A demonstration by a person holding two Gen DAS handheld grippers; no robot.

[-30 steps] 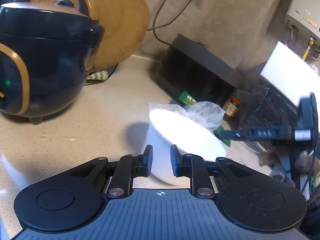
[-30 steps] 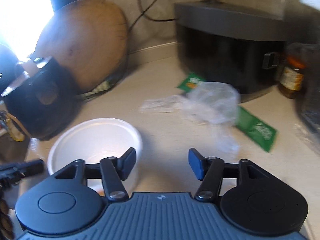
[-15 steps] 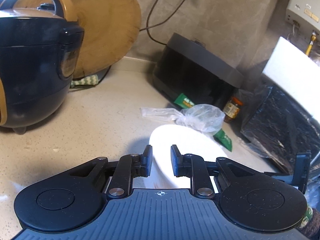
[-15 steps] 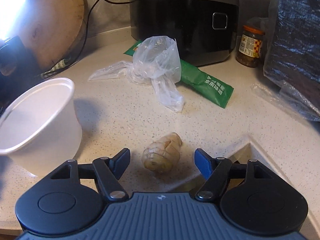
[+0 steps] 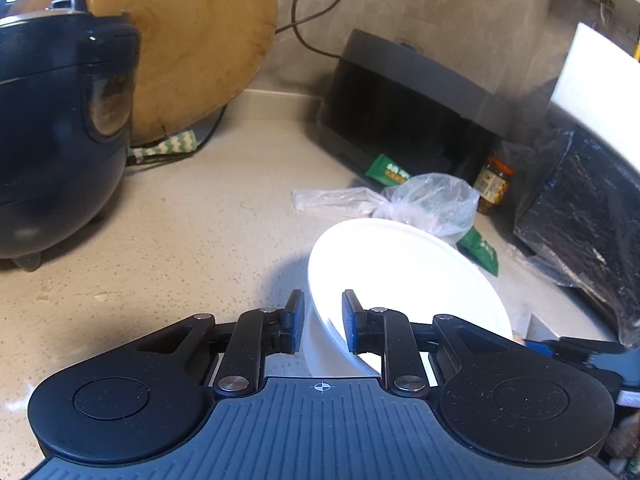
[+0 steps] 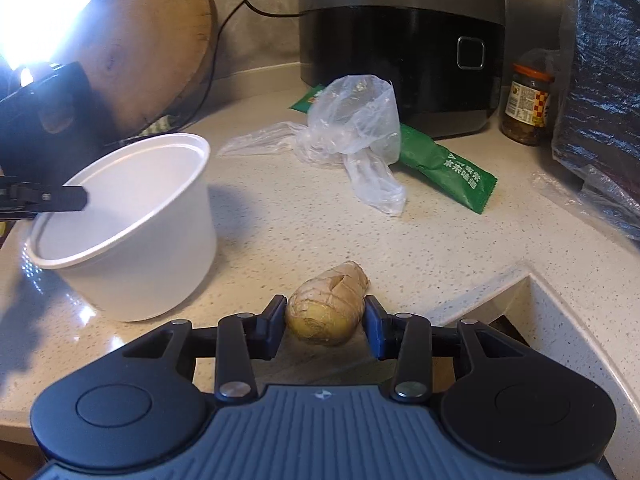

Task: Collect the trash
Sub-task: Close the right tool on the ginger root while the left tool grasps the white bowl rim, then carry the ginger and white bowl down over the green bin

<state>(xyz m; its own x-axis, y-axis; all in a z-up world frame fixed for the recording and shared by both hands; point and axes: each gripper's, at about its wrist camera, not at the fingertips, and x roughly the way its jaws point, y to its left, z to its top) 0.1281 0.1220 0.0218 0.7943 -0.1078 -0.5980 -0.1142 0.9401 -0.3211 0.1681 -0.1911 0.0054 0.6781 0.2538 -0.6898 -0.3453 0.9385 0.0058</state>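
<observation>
My left gripper [image 5: 322, 322] is shut on the near rim of a white plastic bowl [image 5: 404, 276], which it holds tilted on the counter. The bowl also shows at the left of the right wrist view [image 6: 132, 236]. My right gripper [image 6: 325, 320] has closed around a piece of ginger [image 6: 326, 308] that lies on the counter, both pads against its sides. A crumpled clear plastic bag [image 6: 354, 132] and a green wrapper [image 6: 448, 168] lie farther back, in front of a black cooker [image 6: 400, 44].
A dark rice cooker [image 5: 60, 120] and a round wooden board [image 5: 200, 48] stand at the left. A glass jar [image 6: 528, 104] and a black bag [image 6: 600, 92] are at the right. The counter steps down at a cut-out edge [image 6: 532, 280] on the right.
My right gripper swung from the bag down to the ginger and closed its fingers on it. My left gripper kept hold of the bowl and shifted it slightly.
</observation>
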